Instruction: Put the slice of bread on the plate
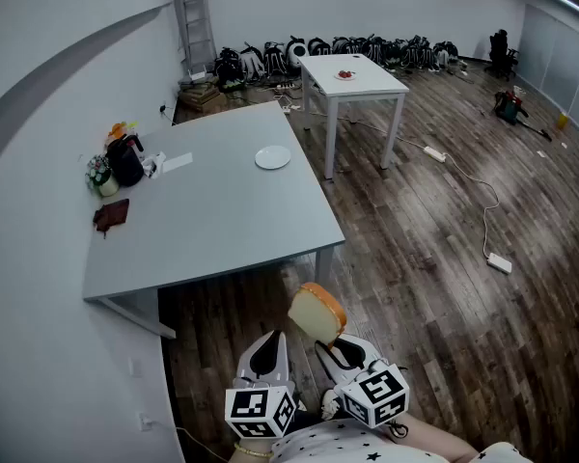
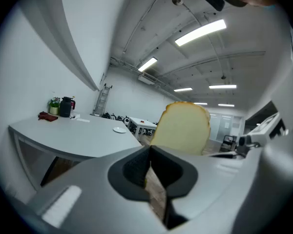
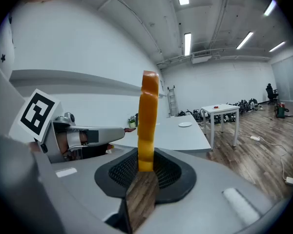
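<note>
Your slice of bread [image 1: 317, 312] stands on edge, pinched between the jaws of your right tool [image 1: 330, 345], above the floor [image 1: 434, 258] just off the near edge of the grey surface [image 1: 222, 220]. To its left, your left tool [image 1: 268, 347] is closed and empty. The plate [image 1: 272, 157] lies far across the surface.

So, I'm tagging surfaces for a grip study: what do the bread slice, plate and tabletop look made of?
Bread slice: soft pale crumb, orange-brown crust.
Plate: plain white, smooth; ceramic or plastic, can't tell.
Tabletop: flat matte grey, probably laminate.
</note>
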